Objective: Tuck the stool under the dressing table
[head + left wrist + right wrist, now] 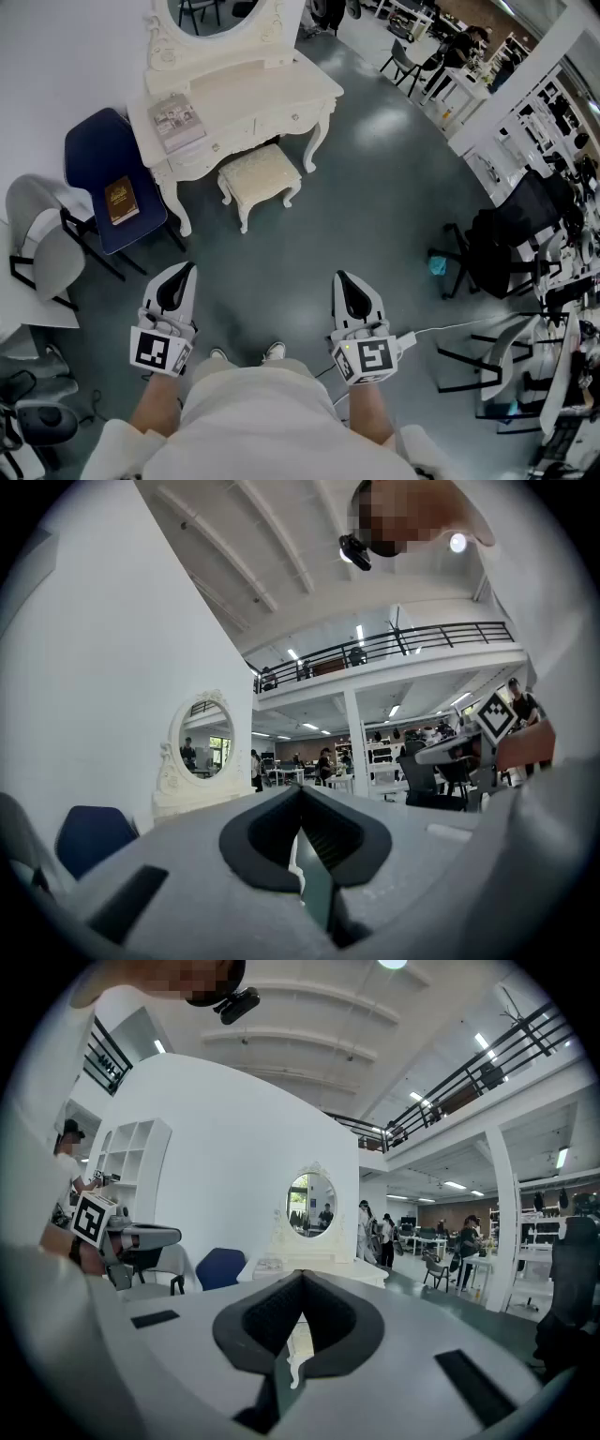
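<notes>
**Stool out in front of the dressing table, both grippers clenched and empty**

The person stands on the grey floor (375,187) facing a white dressing table (281,94) at the far side of the scene. The table carries an oval mirror (220,14), and a booklet (175,120) lies on the left part of its top.

The cream stool (261,176) stands on the floor between the table's front legs. Its far edge is at the table's front edge, and whether it reaches under cannot be told. Most of the seat is out in the open on the near side.

Left of the table is a blue chair (98,159) with a brown book (121,200) on its seat. A grey chair (42,253) stands further left.

The left gripper (185,270) and the right gripper (341,278) are held near the person's body, side by side and well apart from the stool. Each points toward the table. In each gripper view the dark jaws meet at the tips with nothing between them, so both claws are clenched on nothing. The tips of two shoes (273,352) show between the grippers.
</notes>
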The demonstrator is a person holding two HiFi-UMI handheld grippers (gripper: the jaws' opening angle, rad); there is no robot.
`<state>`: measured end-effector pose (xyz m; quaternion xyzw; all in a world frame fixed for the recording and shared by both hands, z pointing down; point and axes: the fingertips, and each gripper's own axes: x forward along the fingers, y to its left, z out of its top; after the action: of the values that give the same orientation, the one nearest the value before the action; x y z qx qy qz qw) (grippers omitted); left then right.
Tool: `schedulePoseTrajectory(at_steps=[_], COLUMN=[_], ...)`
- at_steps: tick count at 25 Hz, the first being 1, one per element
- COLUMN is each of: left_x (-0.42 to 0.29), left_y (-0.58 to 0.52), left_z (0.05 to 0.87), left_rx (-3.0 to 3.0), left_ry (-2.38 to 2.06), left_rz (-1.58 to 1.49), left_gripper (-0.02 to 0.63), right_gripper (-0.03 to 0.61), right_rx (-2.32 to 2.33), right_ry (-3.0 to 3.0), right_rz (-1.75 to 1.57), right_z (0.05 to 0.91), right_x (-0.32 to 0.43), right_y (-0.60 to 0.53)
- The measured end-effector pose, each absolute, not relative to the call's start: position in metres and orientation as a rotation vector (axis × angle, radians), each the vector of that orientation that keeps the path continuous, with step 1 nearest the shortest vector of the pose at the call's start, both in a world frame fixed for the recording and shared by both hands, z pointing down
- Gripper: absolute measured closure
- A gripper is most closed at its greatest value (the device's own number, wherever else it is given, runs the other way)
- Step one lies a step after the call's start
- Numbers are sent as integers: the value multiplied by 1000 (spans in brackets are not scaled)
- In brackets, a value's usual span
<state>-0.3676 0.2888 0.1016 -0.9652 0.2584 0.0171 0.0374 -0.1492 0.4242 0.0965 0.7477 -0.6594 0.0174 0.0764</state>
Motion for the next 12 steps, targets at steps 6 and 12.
schedulePoseTrajectory(at_steps=[6, 12], left_x=[-369, -374], left_y=[289, 286], left_z=[102, 102], left_rx=[-2967, -2970], left_ry=[798, 826], left_rz=[58, 61], left_gripper=[603, 603], right_gripper=[580, 579], right_rx=[2228, 2200], right_ry=[-1983, -1995], right_rz=[59, 62], right_z=[98, 100], right_x=[-149, -153], right_y=[423, 418])
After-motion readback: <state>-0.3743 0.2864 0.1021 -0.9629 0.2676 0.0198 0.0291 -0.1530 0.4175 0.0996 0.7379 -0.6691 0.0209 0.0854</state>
